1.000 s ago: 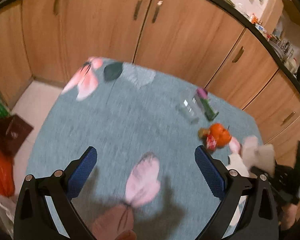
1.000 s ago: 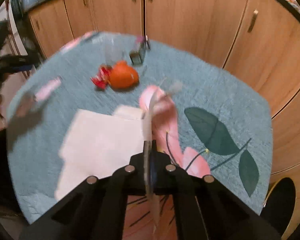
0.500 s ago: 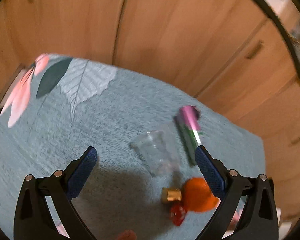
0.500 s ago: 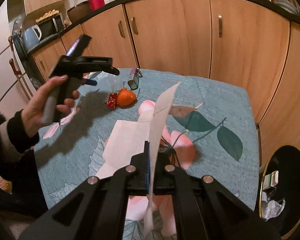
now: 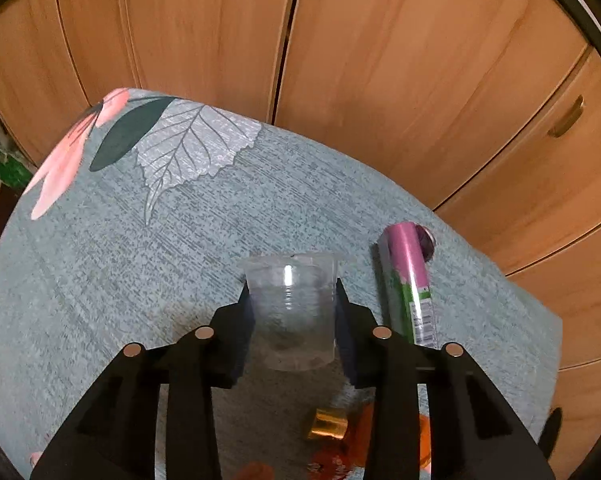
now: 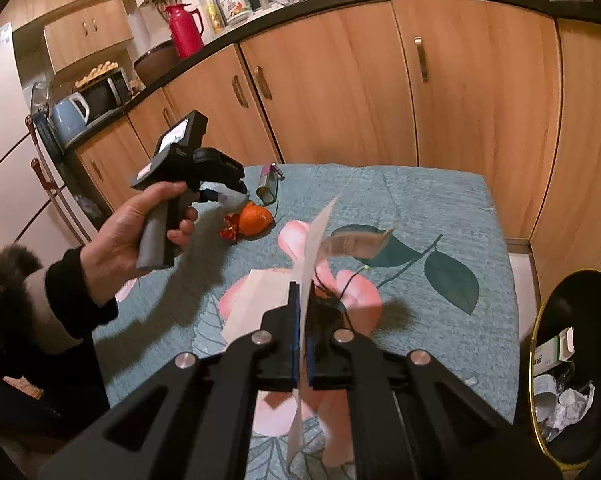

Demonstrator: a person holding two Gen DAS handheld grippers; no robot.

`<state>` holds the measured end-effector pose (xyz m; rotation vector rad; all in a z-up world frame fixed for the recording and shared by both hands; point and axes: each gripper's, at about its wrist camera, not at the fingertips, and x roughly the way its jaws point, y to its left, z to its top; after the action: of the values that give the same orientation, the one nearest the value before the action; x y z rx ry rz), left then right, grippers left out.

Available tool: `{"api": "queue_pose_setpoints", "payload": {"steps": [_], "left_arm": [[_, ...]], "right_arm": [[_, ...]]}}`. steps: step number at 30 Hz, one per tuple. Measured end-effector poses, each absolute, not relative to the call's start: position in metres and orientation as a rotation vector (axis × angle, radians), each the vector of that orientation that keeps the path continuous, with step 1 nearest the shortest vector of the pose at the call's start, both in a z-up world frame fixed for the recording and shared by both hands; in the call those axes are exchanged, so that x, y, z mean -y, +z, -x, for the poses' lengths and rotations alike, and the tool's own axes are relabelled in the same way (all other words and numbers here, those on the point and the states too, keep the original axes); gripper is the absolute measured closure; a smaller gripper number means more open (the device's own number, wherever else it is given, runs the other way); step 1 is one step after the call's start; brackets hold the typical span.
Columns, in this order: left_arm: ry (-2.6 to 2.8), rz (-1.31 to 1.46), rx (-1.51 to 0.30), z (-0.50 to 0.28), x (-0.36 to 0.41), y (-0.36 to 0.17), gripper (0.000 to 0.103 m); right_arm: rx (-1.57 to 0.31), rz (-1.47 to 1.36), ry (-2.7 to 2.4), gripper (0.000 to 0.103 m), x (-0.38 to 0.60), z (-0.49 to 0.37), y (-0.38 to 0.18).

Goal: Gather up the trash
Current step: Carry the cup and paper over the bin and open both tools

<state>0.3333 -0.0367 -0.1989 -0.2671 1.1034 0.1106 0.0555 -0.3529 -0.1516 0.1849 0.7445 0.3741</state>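
My left gripper (image 5: 292, 304) is shut on a clear plastic cup (image 5: 291, 308) just above the table; it also shows in the right wrist view (image 6: 224, 196). A pink and green can (image 5: 410, 280) lies right of the cup. An orange (image 6: 254, 220) and a red wrapper (image 6: 229, 230) lie near it. My right gripper (image 6: 300, 312) is shut on a sheet of white paper (image 6: 314, 240) and holds it on edge above the table. A black bin (image 6: 576, 364) with trash inside stands at the lower right.
The table has a teal flowered cloth (image 5: 140, 240). A gold cap (image 5: 327, 429) lies under my left gripper. Wooden cabinets (image 6: 340, 92) stand behind the table. More white paper (image 6: 256, 300) lies on the cloth below my right gripper.
My left gripper moved forward to the cup and closed on it. My right gripper lifted the paper higher and swung right, bringing the bin into view.
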Motion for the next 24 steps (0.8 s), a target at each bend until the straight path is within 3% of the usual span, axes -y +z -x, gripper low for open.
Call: {"api": "queue_pose_setpoints", "payload": {"steps": [13,24], "left_arm": [[0.141,0.296,-1.083,-0.305,0.023,-0.194,0.071],[-0.126,0.451,-1.009,-0.287,-0.01,-0.151,0.071]], "right_arm": [[-0.916,-0.058,0.3,0.1,0.345,-0.087,-0.187],[-0.792,0.018,0.22,0.101,0.363,-0.054,-0.141]]}}
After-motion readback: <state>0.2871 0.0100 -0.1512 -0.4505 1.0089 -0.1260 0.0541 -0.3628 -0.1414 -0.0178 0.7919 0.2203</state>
